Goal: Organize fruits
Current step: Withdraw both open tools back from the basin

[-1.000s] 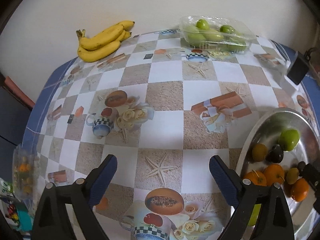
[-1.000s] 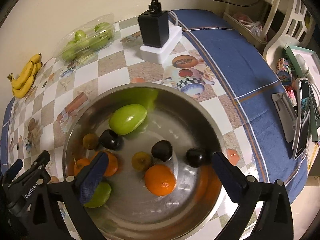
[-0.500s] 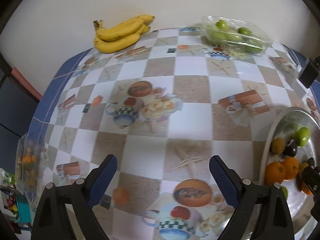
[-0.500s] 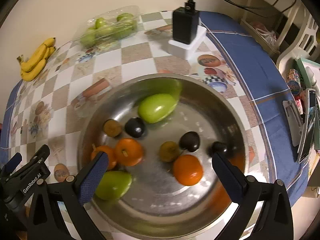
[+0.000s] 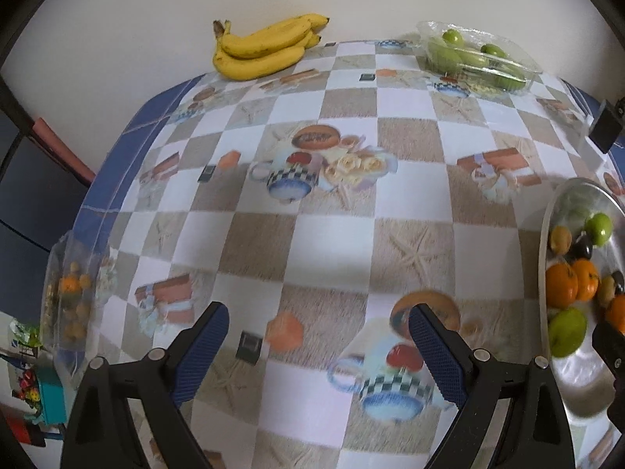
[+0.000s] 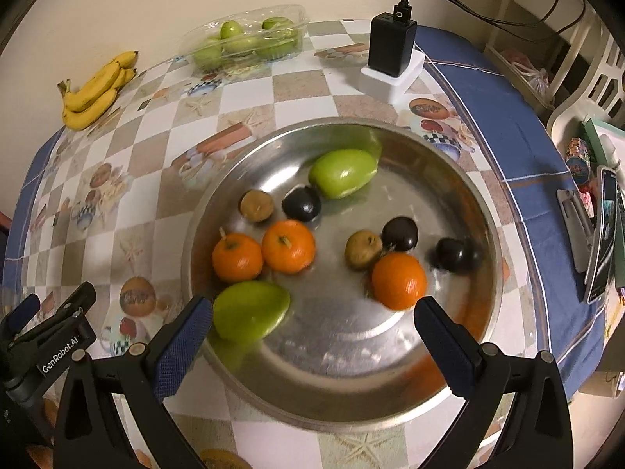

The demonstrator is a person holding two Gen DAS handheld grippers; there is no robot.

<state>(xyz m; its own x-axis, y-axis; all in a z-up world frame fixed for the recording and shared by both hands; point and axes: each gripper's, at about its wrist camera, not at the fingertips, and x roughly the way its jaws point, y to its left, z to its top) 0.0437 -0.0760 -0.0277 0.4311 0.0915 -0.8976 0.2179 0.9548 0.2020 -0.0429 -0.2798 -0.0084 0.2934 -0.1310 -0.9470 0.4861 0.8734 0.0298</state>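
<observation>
A checked, picture-printed surface is carrying a wide round steel bowl that is holding two green mangoes, three oranges and several small dark and brown fruits. A yellow banana bunch and a clear plastic tray of green fruit are lying at the far edge by the wall. The black right gripper is hanging released over the bowl's near rim, and the black left gripper is hovering released over bare cloth beside it.
</observation>
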